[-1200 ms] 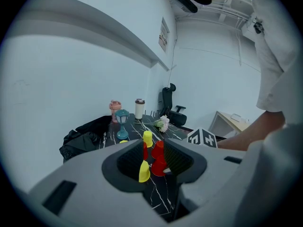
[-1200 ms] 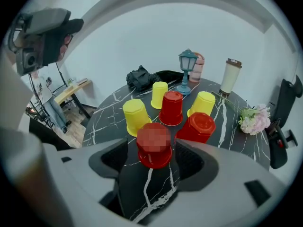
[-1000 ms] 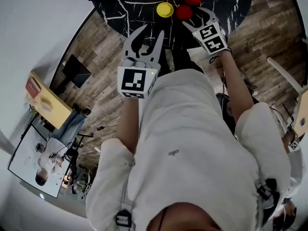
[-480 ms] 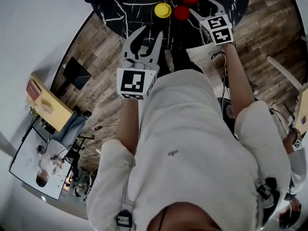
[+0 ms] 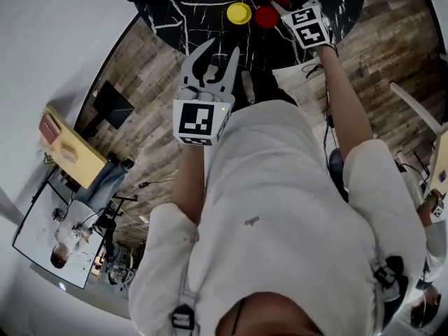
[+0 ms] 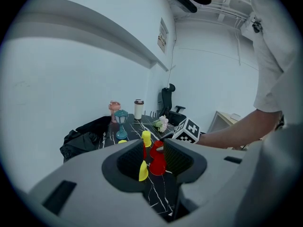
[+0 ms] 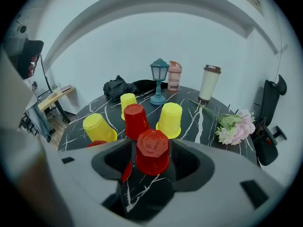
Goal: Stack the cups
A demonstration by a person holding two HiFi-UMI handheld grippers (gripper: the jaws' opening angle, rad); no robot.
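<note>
On the near right of the black, white-veined marble table (image 7: 208, 122), the right gripper (image 7: 151, 143) straddles an upturned red plastic cup (image 7: 153, 161). Its jaws have just been closing but stand wide, and the pads do not seem to press. The left gripper (image 6: 154, 150) hangs half-spread and empty over the near edge. The cup tapers, so a high or lopsided pinch may squirt it out, toppling the second red cup (image 7: 134, 121) just beyond.
</note>
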